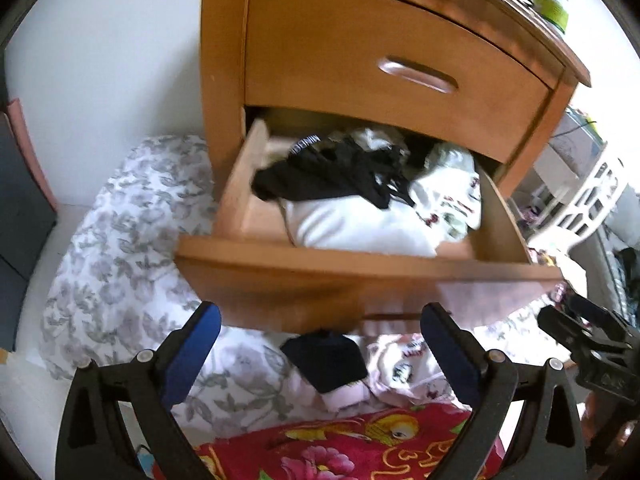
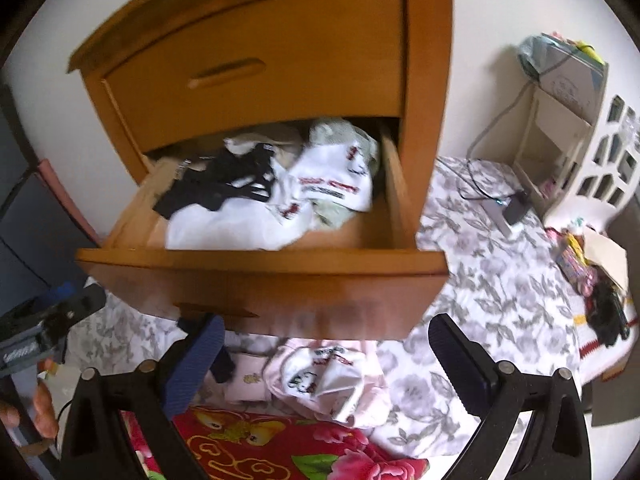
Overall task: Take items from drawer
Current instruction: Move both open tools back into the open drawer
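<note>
The wooden nightstand's lower drawer (image 1: 360, 276) (image 2: 264, 276) stands pulled out, holding a black garment (image 1: 340, 172) (image 2: 216, 188), white printed clothes (image 1: 444, 204) (image 2: 320, 192) and a white folded piece (image 1: 360, 228). On the floral bedding below lie a dark folded garment (image 1: 326, 364) and a pink printed garment (image 1: 408, 368) (image 2: 324, 376). My left gripper (image 1: 320, 344) hangs open just in front of and below the drawer front, holding nothing. My right gripper (image 2: 324, 356) is open too, empty, below the drawer front. Each gripper shows at the edge of the other's view.
The upper drawer (image 1: 380, 76) is closed. A green-labelled bottle (image 1: 554, 0) stands on top of the nightstand. A red flowered blanket (image 1: 340, 444) lies nearest me. A white lattice basket (image 2: 600, 160), a small shelf (image 2: 560, 104) and a charger with cable (image 2: 516, 208) sit to the right.
</note>
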Tool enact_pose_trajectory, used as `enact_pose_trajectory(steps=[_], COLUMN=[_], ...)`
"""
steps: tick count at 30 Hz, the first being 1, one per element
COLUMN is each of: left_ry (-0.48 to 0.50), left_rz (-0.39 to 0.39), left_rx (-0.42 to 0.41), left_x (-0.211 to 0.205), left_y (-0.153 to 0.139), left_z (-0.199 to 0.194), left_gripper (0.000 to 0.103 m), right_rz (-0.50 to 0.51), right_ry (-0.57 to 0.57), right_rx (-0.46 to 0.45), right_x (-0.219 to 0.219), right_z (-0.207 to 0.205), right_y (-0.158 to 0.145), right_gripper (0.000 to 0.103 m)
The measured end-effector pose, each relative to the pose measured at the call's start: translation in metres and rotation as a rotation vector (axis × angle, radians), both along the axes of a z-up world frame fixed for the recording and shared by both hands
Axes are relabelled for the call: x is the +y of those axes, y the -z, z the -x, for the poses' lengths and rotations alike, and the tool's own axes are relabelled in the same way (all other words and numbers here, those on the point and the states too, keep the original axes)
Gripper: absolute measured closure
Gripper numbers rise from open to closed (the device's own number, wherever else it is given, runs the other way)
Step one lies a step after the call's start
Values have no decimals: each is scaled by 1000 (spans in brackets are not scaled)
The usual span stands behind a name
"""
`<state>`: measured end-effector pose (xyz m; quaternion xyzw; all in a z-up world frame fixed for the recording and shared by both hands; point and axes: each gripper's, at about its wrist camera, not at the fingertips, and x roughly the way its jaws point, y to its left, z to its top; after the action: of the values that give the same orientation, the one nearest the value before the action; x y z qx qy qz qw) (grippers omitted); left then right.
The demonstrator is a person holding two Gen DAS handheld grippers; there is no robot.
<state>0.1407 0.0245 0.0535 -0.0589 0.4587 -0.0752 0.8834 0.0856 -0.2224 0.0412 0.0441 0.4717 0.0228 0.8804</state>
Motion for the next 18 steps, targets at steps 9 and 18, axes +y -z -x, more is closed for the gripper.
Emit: enact_pose_trajectory(steps=[9,18], left_ry=[-12,23], left_rz=[-10,25], left_rx=[-60,-67], left_x=[10,14], left_y=[-27,-46], left_z=[-18,-53], left_gripper=[3,3], right_rz=[-21,-36], right_ry=[-48,-45], right_rx=[-38,-59], right_x=[7,0], right_z=[-12,-51], right_y=[-25,-49], right_gripper=[0,0])
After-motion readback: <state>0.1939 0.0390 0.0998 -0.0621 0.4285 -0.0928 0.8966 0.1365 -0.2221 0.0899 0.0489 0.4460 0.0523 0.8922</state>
